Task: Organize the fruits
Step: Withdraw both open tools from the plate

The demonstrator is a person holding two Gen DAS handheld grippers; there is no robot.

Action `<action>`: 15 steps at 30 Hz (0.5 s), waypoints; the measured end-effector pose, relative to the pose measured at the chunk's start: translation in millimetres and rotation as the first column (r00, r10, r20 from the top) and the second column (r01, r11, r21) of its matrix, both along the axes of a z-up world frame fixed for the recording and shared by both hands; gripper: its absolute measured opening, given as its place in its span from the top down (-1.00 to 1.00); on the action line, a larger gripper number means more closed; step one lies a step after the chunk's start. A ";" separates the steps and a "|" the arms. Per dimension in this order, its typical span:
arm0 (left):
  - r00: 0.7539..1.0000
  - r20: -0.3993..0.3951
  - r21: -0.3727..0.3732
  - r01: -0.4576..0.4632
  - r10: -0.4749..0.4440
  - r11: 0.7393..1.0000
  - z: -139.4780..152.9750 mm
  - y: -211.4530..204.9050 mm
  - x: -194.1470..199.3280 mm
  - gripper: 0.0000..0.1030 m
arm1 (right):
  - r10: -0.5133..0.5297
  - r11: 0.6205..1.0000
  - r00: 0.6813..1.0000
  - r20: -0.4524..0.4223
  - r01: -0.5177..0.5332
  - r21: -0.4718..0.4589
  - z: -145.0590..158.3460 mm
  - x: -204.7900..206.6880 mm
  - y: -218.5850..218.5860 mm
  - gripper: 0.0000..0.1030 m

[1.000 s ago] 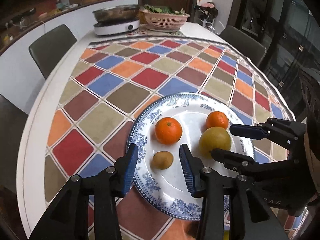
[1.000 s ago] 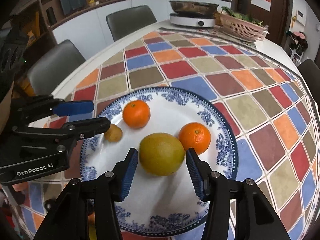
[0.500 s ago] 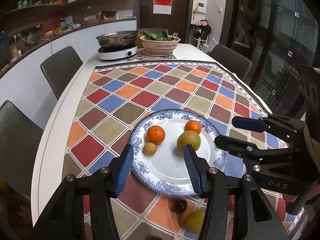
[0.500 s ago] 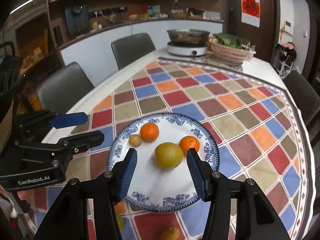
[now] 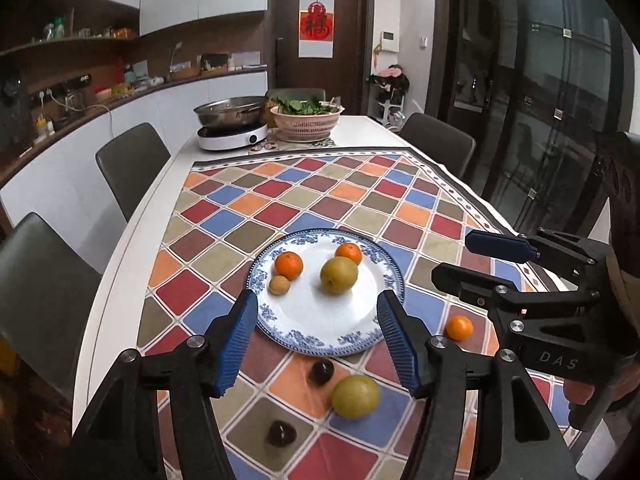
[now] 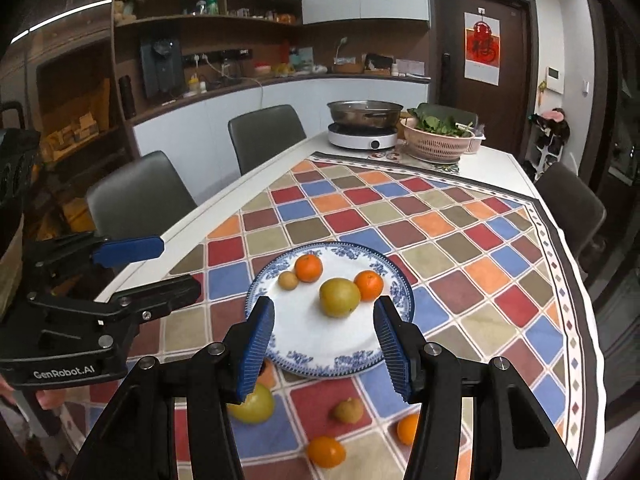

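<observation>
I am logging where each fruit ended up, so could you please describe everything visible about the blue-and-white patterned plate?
The round blue-and-white patterned plate, seemingly glazed ceramic, has a plain white centre and a blue floral rim. It lies flat on the colourful checked tablecloth. On it sit two orange tangerines, touching or nearly touching their neighbours: a large yellow-green round fruit and a small tan round fruit. No claw touches it; more fruit lies beside it on the cloth.

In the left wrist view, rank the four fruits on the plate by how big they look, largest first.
1. Yellow-green pear
2. Left orange
3. Back orange, nearly alike to the left one and farther away, so that order is unsure
4. Small brown fruit
</observation>
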State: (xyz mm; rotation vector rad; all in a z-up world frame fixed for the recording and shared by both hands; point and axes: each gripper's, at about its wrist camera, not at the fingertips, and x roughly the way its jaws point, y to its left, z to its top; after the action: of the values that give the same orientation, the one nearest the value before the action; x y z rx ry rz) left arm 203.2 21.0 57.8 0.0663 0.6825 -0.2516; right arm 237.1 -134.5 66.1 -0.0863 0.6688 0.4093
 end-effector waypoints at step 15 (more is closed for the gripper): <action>1.000 0.006 0.018 0.017 -0.017 1.000 -14.1 -8.4 -47.4 -0.35 | -0.037 0.999 0.999 0.029 0.037 -0.011 -4.0 -57.5 -11.5 -0.15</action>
State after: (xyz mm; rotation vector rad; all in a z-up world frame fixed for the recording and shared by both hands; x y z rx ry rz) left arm 155.8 12.6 43.7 0.0900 0.6789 -0.2614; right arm 179.5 -146.0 62.1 -0.0904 0.6436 0.3680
